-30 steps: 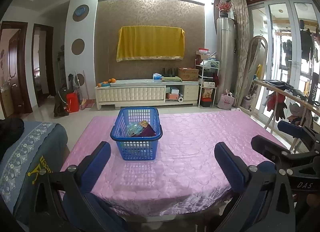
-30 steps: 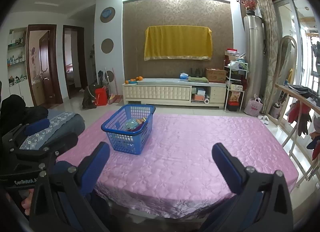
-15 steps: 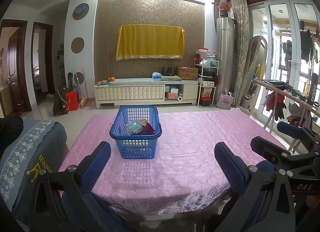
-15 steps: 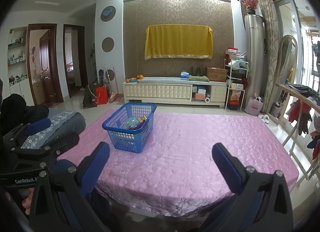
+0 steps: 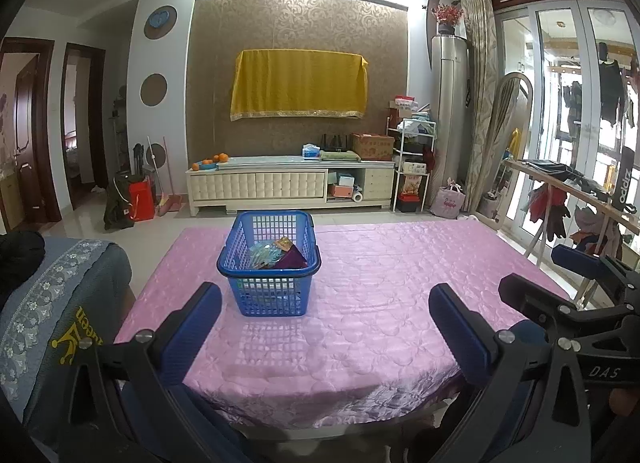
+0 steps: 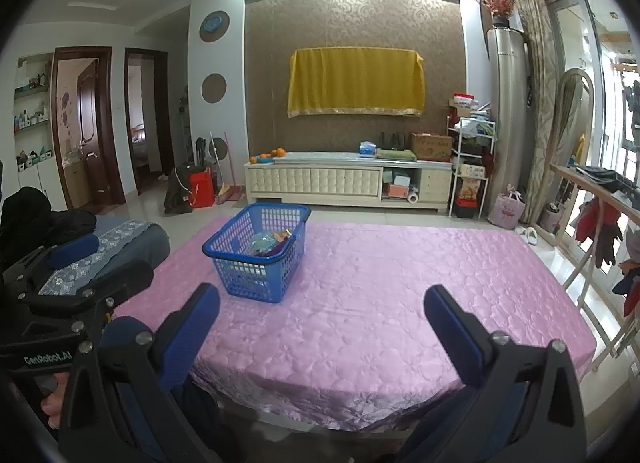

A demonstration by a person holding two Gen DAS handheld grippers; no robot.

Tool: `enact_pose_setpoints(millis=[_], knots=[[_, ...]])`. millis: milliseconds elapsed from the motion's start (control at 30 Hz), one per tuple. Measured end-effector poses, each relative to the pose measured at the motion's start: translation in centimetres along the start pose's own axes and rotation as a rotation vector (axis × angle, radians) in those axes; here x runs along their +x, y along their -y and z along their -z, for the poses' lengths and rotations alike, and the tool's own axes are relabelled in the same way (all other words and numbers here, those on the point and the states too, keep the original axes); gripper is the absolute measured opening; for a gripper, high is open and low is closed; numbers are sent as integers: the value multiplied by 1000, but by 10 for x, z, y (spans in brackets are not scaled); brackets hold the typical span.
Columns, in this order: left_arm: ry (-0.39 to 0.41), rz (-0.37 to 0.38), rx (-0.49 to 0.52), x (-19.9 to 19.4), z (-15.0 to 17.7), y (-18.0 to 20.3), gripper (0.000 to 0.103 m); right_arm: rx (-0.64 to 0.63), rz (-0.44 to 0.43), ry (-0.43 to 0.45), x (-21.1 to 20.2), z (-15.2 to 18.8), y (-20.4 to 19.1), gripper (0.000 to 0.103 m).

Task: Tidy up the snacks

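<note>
**Both grippers held wide at the near edge, basket on the left of the table**

At far left a chair (image 5: pixel 60 303) with a grey-blue embroidered cover stands beside the table (image 5: pixel 380 303), which is draped in a pink quilted cloth.

The left gripper (image 5: pixel 324 311) hovers over the table's near edge with its blue-padded jaws spread wide and nothing between them. The same tool shows at the left edge of the right wrist view, where a fingertip of the holding hand (image 6: pixel 50 403) peeks out below it.

The blue basket (image 5: pixel 269 267) stands upright on the cloth, left of the table's middle and ahead of the left gripper, apart from both tools. Snacks (image 5: pixel 276 257) lie inside it: a pale green-blue packet, an orange-gold one and a dark maroon one, piled together at the bottom. The rest of the cloth is bare.

The right gripper (image 6: pixel 320 309) sits to the right, also over the near edge, jaws likewise far apart and empty. The basket lies ahead of its left finger.

Beyond the table, a white cabinet (image 6: pixel 348 181) runs along the far wall beneath a yellow cloth (image 6: pixel 356 81).
</note>
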State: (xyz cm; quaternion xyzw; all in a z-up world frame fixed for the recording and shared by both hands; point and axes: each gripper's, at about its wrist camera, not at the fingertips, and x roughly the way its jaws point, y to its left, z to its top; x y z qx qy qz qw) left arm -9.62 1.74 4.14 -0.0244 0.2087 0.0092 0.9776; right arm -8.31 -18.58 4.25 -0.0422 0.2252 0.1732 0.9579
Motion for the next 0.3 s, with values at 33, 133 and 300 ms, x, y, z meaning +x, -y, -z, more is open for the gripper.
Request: enact_pose_setpoints(millis=[33,133,300], knots=[[0,0,1,0,0,0,103,0,1,-1,0,1,-1,103],[-2,0,2,-1,0,0,103,2,0,-3,0,1,-1,103],[-2,0,0,0,-1,-1,103,1,-2,-4,0,2,-1,103]])
